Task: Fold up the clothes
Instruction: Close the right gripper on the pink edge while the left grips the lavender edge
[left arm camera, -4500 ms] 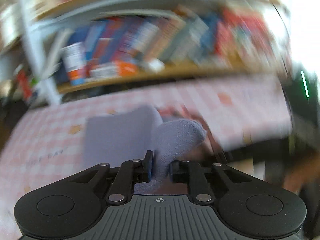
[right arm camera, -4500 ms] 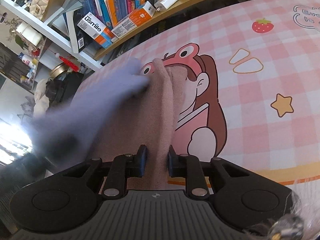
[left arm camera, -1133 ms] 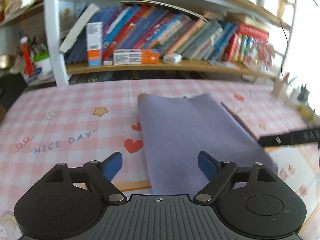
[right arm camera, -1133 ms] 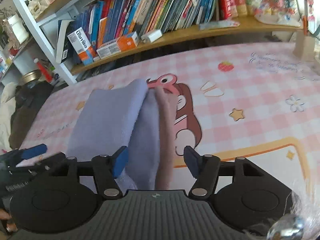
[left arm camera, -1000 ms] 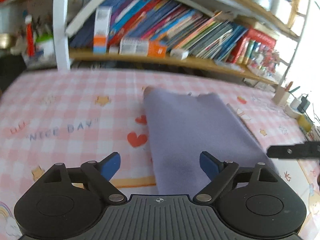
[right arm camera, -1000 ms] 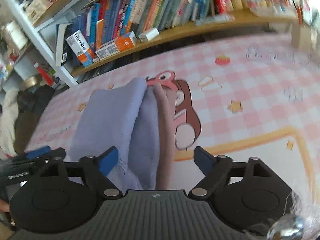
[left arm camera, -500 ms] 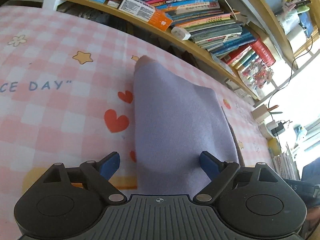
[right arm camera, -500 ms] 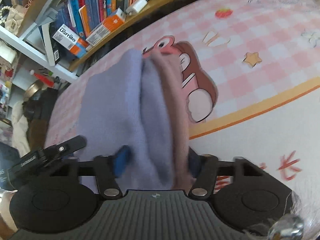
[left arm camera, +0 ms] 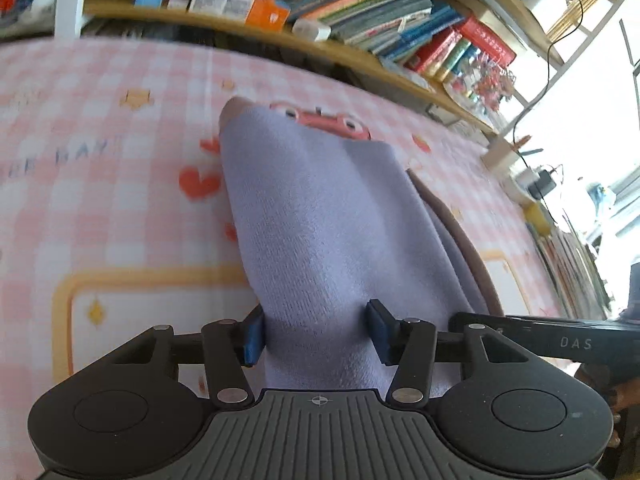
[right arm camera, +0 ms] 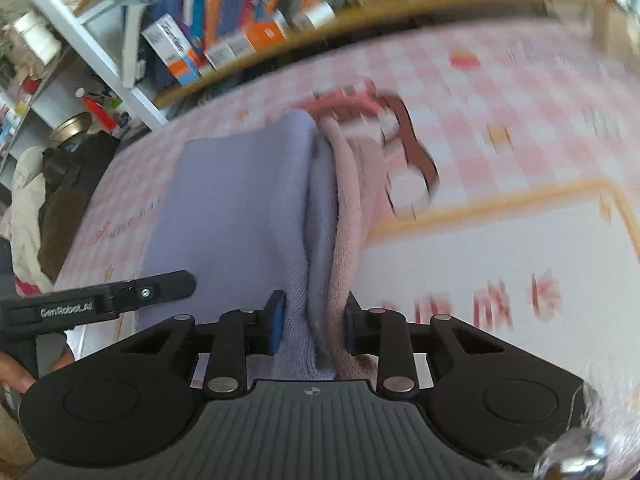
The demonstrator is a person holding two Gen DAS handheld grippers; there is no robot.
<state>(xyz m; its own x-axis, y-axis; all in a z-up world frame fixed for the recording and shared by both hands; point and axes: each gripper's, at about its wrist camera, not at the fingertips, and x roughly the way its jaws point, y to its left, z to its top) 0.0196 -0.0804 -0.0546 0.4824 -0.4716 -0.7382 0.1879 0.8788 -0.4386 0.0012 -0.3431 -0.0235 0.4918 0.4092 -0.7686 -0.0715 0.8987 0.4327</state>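
A folded lavender cloth (left arm camera: 312, 208) with a pink-brown under-layer (right arm camera: 352, 184) lies on the pink checked tablecloth (left arm camera: 100, 208). My left gripper (left arm camera: 316, 332) has the near left end of the cloth bunched between its blue pads. Its jaws are closing and the pads touch the fabric on both sides. My right gripper (right arm camera: 313, 320) is closing on the near right edge, where the lavender cloth (right arm camera: 232, 208) and the pink layer are pinched together between its pads. Each view shows the other gripper as a black bar: the right gripper (left arm camera: 540, 340) and the left gripper (right arm camera: 100, 300).
A bookshelf (left arm camera: 360, 12) packed with books and boxes runs along the far edge of the table. Dark and beige bundles (right arm camera: 60, 208) sit off the table's left end. A charger and cables (left arm camera: 540, 184) lie near the right end. A person's fingers (right arm camera: 16, 376) show at the lower left.
Both grippers have come down onto the cloth's near edge and their jaws have narrowed from wide apart to pinching the fabric. The cloth now bunches up between the pads.
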